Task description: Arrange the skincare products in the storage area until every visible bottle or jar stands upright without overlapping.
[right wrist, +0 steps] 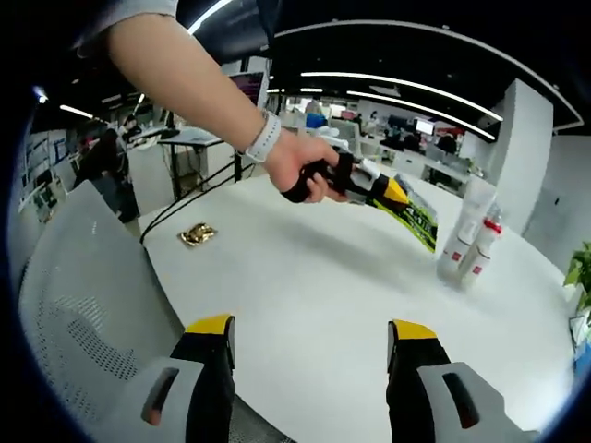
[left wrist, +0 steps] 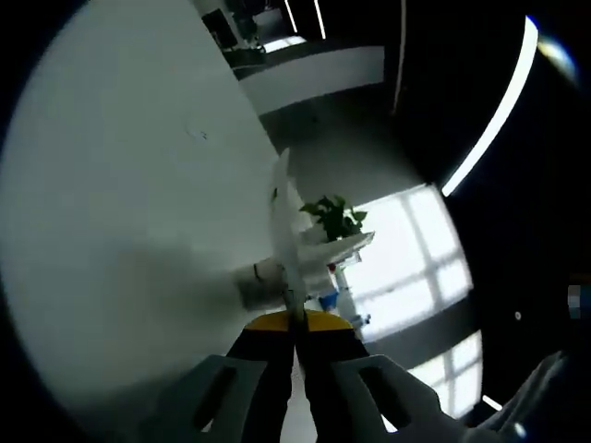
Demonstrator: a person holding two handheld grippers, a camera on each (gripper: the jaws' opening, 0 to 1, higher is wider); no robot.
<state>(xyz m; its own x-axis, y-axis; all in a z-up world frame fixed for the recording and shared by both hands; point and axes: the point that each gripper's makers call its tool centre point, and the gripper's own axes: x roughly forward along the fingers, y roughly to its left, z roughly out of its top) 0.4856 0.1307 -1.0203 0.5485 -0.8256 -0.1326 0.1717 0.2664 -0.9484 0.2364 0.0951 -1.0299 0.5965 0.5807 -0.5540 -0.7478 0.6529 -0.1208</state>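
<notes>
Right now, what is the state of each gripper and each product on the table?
left gripper: shut on the white tube.
right gripper: open, holding nothing, above the table.
white tube: clamped between the left jaws.
small white bottle: upright beside the tube.
gold wrapper: lying crumpled on the table.
</notes>
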